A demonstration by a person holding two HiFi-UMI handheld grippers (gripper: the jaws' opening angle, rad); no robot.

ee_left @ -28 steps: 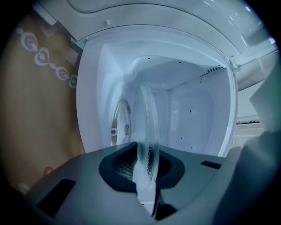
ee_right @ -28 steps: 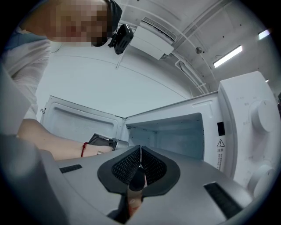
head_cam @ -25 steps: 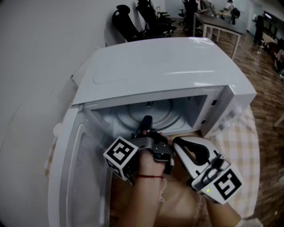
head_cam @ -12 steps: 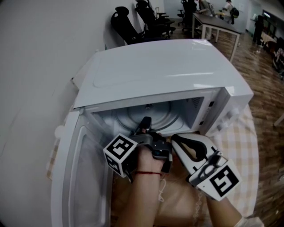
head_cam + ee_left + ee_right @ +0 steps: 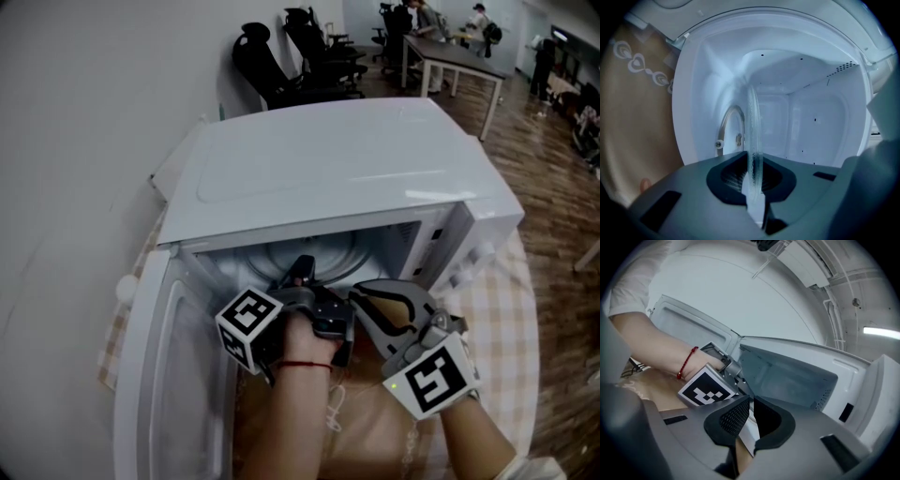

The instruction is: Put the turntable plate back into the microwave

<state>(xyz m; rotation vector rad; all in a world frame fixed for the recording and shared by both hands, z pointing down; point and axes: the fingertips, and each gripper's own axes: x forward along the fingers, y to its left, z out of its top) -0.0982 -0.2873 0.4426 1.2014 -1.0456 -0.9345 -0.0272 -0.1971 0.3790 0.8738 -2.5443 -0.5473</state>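
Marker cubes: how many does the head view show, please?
2: one on the left gripper, whose jaws have just been closing on the turntable plate; one on the right gripper.

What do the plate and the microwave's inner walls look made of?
Plate: clear glass, probably; see-through, with a ribbed rim. Inner walls: white painted metal, likely; smooth, faintly glossy, with small punched vent holes.

1. Plain white wall (image 5: pixel 75 122) fills the left side.
2. Black office chairs (image 5: pixel 272 56) stand far back, near the wall.
3. Desk (image 5: pixel 464 58) with white legs, far right.
4. Wood plank floor (image 5: pixel 558 169) runs along the right.
5. Checked tablecloth (image 5: pixel 502 309), near right.
6. Ceiling (image 5: pixel 862 291) with pipes (image 5: pixel 833 315) and a lit strip light (image 5: pixel 880 332).
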